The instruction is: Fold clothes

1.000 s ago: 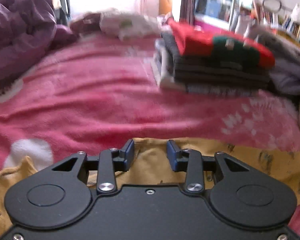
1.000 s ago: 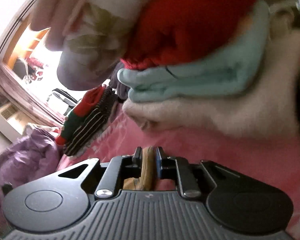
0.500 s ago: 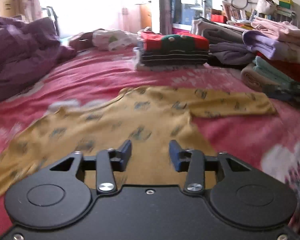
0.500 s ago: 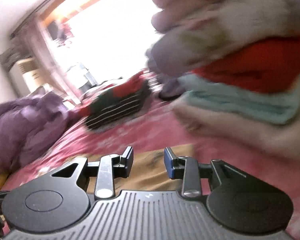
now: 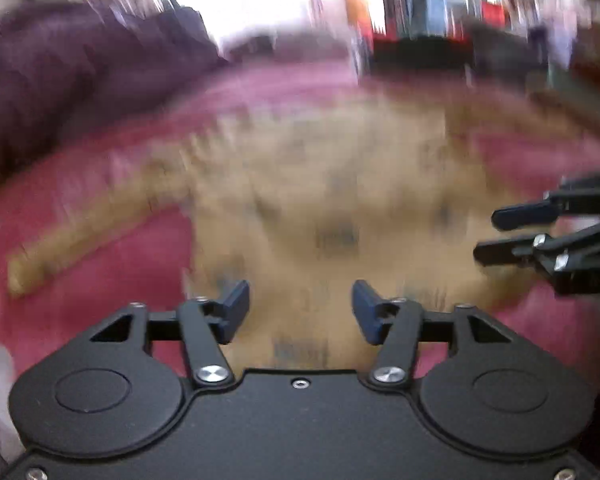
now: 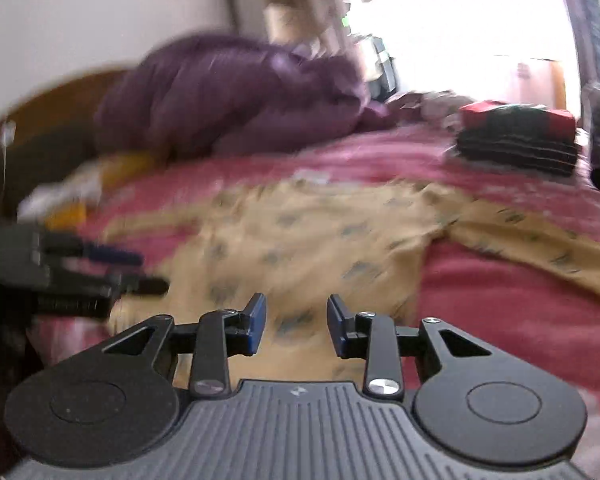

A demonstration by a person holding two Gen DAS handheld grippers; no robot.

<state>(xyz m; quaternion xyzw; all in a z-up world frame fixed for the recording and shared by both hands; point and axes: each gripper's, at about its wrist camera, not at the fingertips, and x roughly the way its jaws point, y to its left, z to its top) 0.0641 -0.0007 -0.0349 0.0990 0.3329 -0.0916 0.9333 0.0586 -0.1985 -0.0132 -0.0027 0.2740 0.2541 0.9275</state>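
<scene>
A mustard-yellow long-sleeved shirt (image 6: 320, 232) with small dark prints lies spread flat on the pink bedspread (image 6: 520, 308), sleeves out to both sides. It also shows, blurred, in the left wrist view (image 5: 320, 200). My left gripper (image 5: 300, 312) is open and empty over the shirt's near hem. My right gripper (image 6: 296, 324) is open and empty over the same hem, to its right. Each gripper shows in the other's view: the right one (image 5: 496, 236) at the right edge, the left one (image 6: 148, 272) at the left edge.
A purple duvet (image 6: 228, 92) is heaped at the back left of the bed. A stack of folded clothes (image 6: 520, 140) with a red and green top sits at the back right. A wooden headboard (image 6: 60, 100) stands at the left. A bright window lies behind.
Both grippers have pulled back to the shirt's near hem and swung to face across it. The right gripper let go of the yellow sleeve and opened. The shirt now lies spread flat.
</scene>
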